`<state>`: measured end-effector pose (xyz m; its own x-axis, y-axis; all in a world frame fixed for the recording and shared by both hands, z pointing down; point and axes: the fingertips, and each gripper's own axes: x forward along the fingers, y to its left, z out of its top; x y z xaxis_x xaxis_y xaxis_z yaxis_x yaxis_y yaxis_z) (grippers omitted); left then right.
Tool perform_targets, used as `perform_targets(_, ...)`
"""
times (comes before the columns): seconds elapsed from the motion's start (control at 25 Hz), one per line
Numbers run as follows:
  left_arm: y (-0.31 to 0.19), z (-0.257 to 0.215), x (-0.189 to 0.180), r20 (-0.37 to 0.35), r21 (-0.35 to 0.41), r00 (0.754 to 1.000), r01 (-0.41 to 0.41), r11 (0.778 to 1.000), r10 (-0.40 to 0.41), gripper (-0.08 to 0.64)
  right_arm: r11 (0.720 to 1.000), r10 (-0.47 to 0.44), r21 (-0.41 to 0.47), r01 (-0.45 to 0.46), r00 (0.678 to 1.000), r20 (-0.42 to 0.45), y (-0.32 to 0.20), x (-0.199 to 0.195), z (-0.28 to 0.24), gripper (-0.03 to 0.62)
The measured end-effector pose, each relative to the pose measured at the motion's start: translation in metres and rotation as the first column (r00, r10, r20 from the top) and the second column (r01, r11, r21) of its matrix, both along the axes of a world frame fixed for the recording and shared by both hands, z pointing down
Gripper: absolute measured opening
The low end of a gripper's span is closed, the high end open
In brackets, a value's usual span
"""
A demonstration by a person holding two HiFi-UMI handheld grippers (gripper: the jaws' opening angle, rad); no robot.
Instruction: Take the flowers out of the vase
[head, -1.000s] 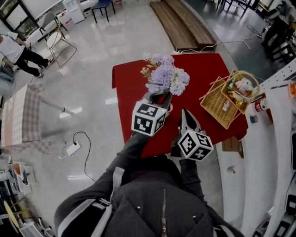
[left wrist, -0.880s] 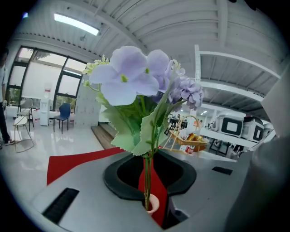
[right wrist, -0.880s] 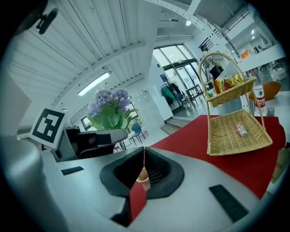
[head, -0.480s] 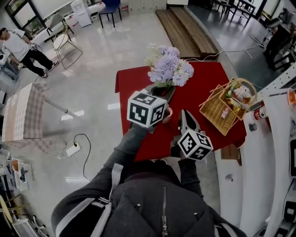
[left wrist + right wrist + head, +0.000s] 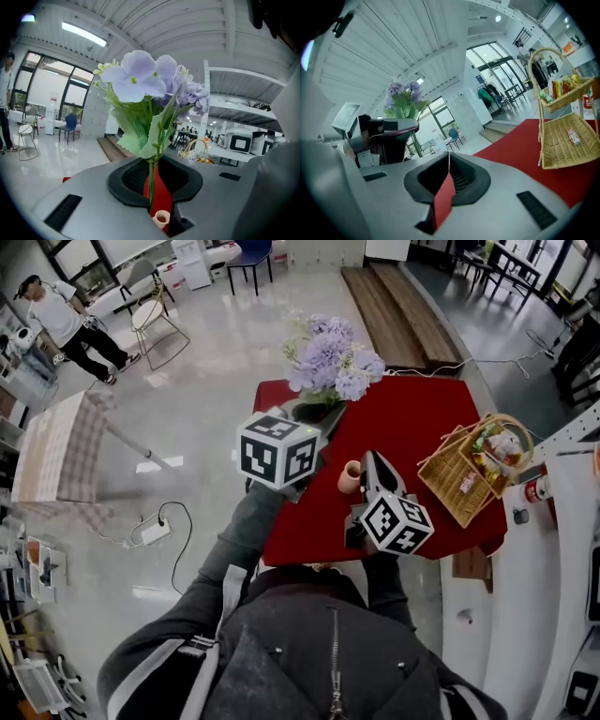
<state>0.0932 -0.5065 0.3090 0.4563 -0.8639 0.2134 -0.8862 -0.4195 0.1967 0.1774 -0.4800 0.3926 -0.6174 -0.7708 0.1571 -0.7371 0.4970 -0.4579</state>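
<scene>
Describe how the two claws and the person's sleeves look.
The left claw and right claw have smooth grey bodies with black textured pads. Each carries a white cube printed with black square markers. The person's sleeves are dark grey.

Bright daylight, glare on floor (image 5: 211, 343), fisheye edges — dark corners

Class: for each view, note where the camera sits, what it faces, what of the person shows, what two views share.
Head view: on the head, facing steeply down at the red table; jacket and arms show.
Left gripper view: on the left tongs, facing the flowers they clamp.
Right gripper view: on the right tongs, shut, facing the basket.
Shared: the flowers.
</scene>
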Motion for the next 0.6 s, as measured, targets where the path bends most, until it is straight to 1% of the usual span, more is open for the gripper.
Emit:
perform_targets(0.16, 0.011, 0.024, -0.021, -0.033, -0.053, 0.998, 0.045, 0.998, -0.046, 0.069, 0.999, -0.040, -0.009, 0.040, 0.999, -0.010, 0.000, -0.017, 0.004, 0.011)
perform_targets(0.32, 0.018, 0.059, -0.033, -0.052, -0.118, 0.996, 0.070, 0.991, -0.077, 0.067, 0.996, -0.082, -0.020, 0.082, 0.996, -0.027, -0.001, -0.032, 0.011, 0.011)
perform_targets(0.6, 0.033, 0.122, -0.041, -0.034, -0.217, 0.993, 0.103, 0.971, -0.113, 0.066, 0.990, -0.129, -0.064, 0.125, 0.990, -0.064, 0.006, -0.047, 0.030, 0.011)
